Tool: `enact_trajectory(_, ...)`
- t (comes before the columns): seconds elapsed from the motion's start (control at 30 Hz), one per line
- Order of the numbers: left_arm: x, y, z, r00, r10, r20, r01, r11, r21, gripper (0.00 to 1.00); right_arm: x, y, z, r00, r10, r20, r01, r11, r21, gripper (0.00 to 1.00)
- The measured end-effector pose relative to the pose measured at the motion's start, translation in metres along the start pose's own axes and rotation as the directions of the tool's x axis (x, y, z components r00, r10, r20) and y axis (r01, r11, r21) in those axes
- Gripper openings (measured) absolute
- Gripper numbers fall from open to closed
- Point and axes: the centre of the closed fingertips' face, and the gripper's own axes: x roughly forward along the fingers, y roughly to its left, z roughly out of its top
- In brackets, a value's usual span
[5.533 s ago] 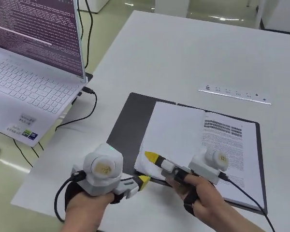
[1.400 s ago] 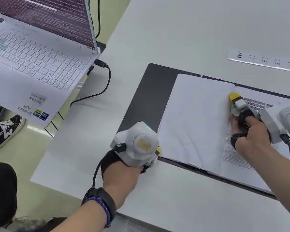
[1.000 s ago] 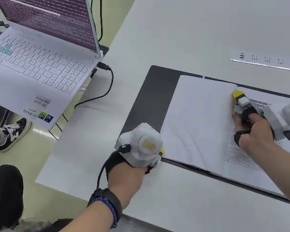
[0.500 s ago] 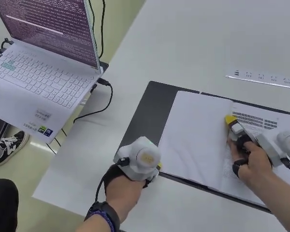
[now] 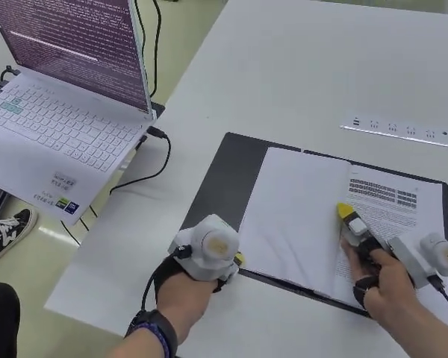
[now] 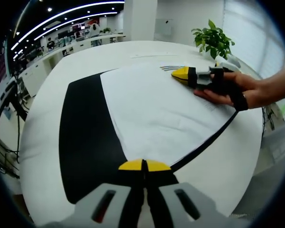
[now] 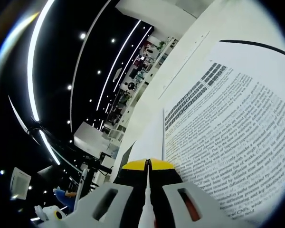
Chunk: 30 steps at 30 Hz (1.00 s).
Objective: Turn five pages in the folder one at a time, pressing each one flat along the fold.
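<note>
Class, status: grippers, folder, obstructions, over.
Both grippers shut. Right gripper on fold of open black folder; left gripper at its near-left corner. White laptop sits clear.

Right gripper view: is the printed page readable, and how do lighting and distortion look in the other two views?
Right gripper view: printed page sharp, its lines bowed by fisheye, ceiling lights streaked into arcs. Left gripper view: folder edges curve, right tool in focus. Head view: even light, soft shadows, no distortion.

Head view looks steeply down on the bench from 6 o'clock. Both gripper views skim low and close, left toward 1 o'clock, right toward 10. All share the folder.
</note>
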Motion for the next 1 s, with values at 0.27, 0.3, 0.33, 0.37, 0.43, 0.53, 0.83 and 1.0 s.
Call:
enact_trajectory(0.27,0.0,0.0,0.0,1.0,0.001,0.003,-0.001,1.0,0.017,0.0,-0.013,-0.013,-0.013,0.9996,0.017,-0.025,-0.017,1.0,0.002,0.0)
enact_trajectory(0.3,0.0,0.0,0.0,1.0,-0.002,0.001,0.002,1.0,0.019,0.0,-0.015,-0.016,-0.014,0.9995,0.019,-0.027,-0.019,1.0,0.005,0.0)
enact_trajectory(0.33,0.0,0.0,-0.001,1.0,-0.003,0.001,0.003,1.0,0.021,0.0,-0.017,-0.017,-0.016,0.9994,0.02,-0.028,-0.02,1.0,0.006,0.0)
enact_trajectory(0.37,0.0,0.0,-0.001,1.0,-0.003,0.001,0.003,1.0,0.023,0.0,-0.019,-0.019,-0.018,0.9993,0.022,-0.029,-0.021,1.0,0.007,0.0)
enact_trajectory(0.43,0.0,0.0,-0.001,1.0,0.0,0.003,0.0,1.0,0.027,0.0,-0.022,-0.022,-0.02,0.9991,0.024,-0.034,-0.023,1.0,0.01,0.0)
enact_trajectory(0.53,0.0,0.0,-0.001,0.9999,0.004,0.009,-0.004,1.0,0.02,0.0,-0.027,-0.025,-0.026,0.9983,0.026,-0.052,-0.025,1.0,0.009,0.0)
enact_trajectory(0.83,0.0,0.0,-0.001,0.9999,0.001,0.016,-0.001,1.0,0.006,0.0,-0.044,-0.025,-0.043,0.9935,0.036,-0.108,-0.037,0.999,-0.009,0.0)
enact_trajectory(1.0,-0.001,0.0,-0.001,0.9998,-0.002,0.019,0.002,1.0,0.006,0.0,-0.055,-0.022,-0.051,0.9915,0.039,-0.124,-0.042,0.999,-0.016,0.0)
